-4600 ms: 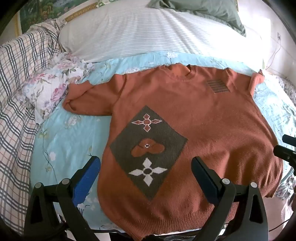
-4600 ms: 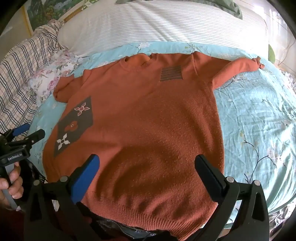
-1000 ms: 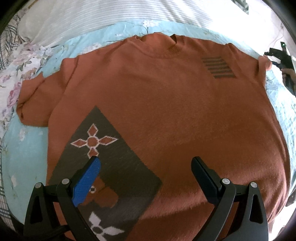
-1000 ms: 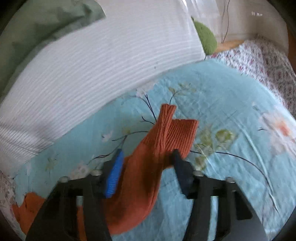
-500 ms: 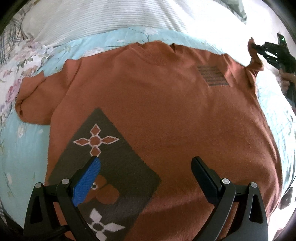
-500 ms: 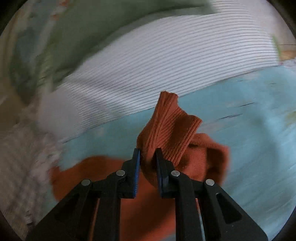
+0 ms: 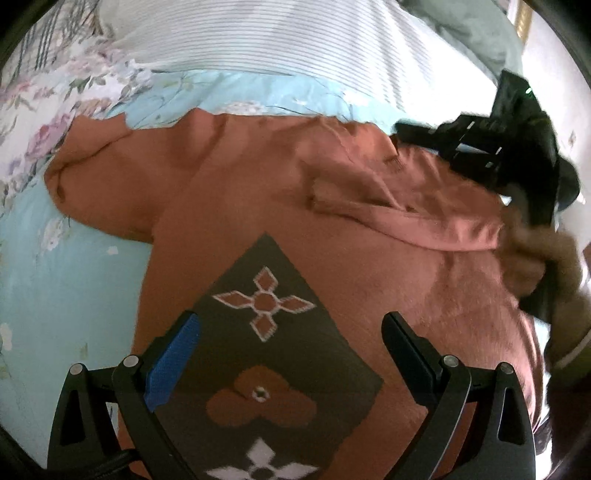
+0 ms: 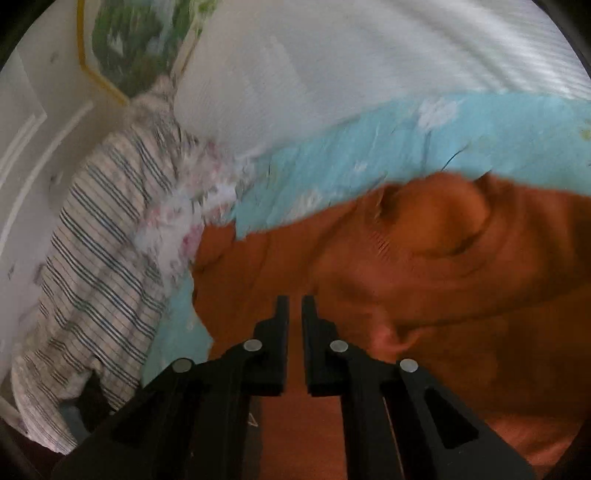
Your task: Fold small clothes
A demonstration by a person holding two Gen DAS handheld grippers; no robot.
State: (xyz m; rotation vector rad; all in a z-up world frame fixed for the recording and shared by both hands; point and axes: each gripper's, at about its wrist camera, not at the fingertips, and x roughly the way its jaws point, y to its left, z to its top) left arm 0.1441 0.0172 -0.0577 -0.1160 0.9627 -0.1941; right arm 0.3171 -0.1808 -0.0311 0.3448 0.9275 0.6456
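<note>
An orange-brown sweater (image 7: pixel 369 266) with a dark diamond patch (image 7: pixel 273 362) lies face up on the bed. Its right sleeve (image 7: pixel 399 206) is folded inward across the chest. My left gripper (image 7: pixel 291 354) is open and empty, hovering over the diamond patch. My right gripper (image 8: pixel 294 314) hovers over the sweater's chest (image 8: pixel 424 266); its jaws stand almost closed with a narrow gap, and nothing shows between them. It also shows in the left wrist view (image 7: pixel 491 147), blurred, above the folded sleeve. The left sleeve (image 7: pixel 96 173) lies spread out.
A light blue floral sheet (image 7: pixel 66 280) covers the bed. A striped white pillow (image 7: pixel 266 40) and a green pillow (image 7: pixel 472 29) lie at the head. A floral cloth (image 7: pixel 40 107) and a plaid blanket (image 8: pixel 99 258) lie at the left side.
My right gripper carried the right sleeve cuff inward over the chest; the cuff no longer shows between its jaws. The sleeve now lies folded across the sweater. My left gripper stayed open.
</note>
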